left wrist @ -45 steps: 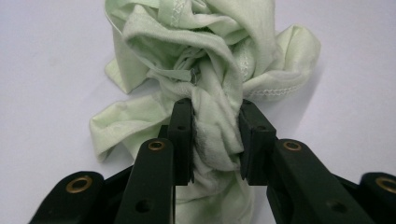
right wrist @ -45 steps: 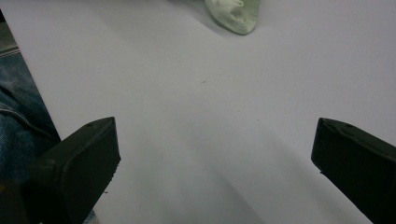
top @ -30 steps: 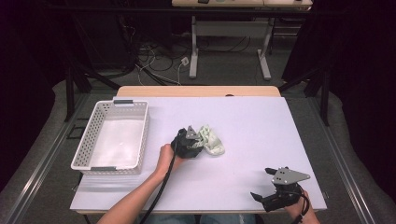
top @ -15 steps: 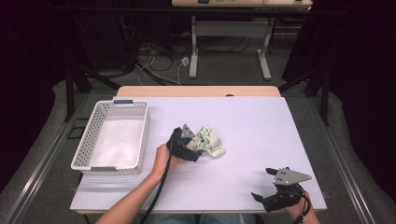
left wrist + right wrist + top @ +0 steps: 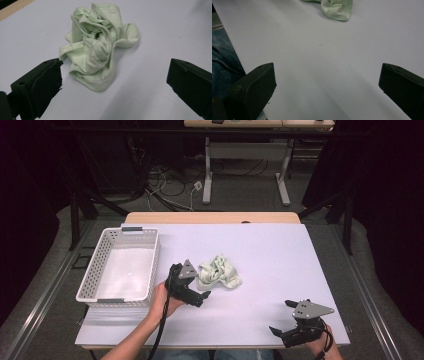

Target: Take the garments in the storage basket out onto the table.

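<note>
- Crumpled pale green cloth (image 5: 98, 47) lies on the white table (image 5: 162, 30).
- Left gripper (image 5: 113, 82): jaws just opened, wide apart, nothing between; cloth just beyond.

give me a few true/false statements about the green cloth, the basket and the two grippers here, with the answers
1. The green cloth lies crumpled on the table. True.
2. The left gripper is clamped on the cloth. False: its jaws stand wide open, the cloth lying free ahead of them.
3. The white basket holds the cloth. False: the cloth lies on the table to the basket's right.
4. The right gripper has its jaws open over bare table. True.
</note>
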`<state>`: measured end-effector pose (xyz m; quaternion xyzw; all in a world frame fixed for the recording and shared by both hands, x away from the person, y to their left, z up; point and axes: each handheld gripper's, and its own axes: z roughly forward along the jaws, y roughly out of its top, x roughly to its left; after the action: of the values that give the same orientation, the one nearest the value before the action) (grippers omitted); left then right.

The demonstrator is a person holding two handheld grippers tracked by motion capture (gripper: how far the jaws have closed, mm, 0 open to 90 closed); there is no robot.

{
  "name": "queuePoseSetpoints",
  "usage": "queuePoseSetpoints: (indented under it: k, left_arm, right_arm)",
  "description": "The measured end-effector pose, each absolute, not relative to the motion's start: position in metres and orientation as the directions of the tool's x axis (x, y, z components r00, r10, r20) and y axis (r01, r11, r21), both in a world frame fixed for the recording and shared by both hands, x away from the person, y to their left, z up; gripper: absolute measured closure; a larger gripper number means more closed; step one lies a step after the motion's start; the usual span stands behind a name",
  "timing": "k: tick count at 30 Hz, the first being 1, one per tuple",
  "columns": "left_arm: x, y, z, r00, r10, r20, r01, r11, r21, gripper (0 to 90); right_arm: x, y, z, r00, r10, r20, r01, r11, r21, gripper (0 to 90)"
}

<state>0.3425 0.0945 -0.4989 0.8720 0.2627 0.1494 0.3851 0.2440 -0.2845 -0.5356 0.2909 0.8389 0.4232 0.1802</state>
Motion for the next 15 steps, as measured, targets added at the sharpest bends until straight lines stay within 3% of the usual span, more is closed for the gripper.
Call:
queuePoseSetpoints:
  k: [15]
  left_arm:
    - [0.3,0.12,-0.493,0.813,0.573,0.099,0.299,-0.559,0.773,0.0]
  right_arm:
    - [0.244,-0.284,-0.536,-0.763,0.644,-0.057,0.339,0.474,0.812,0.6]
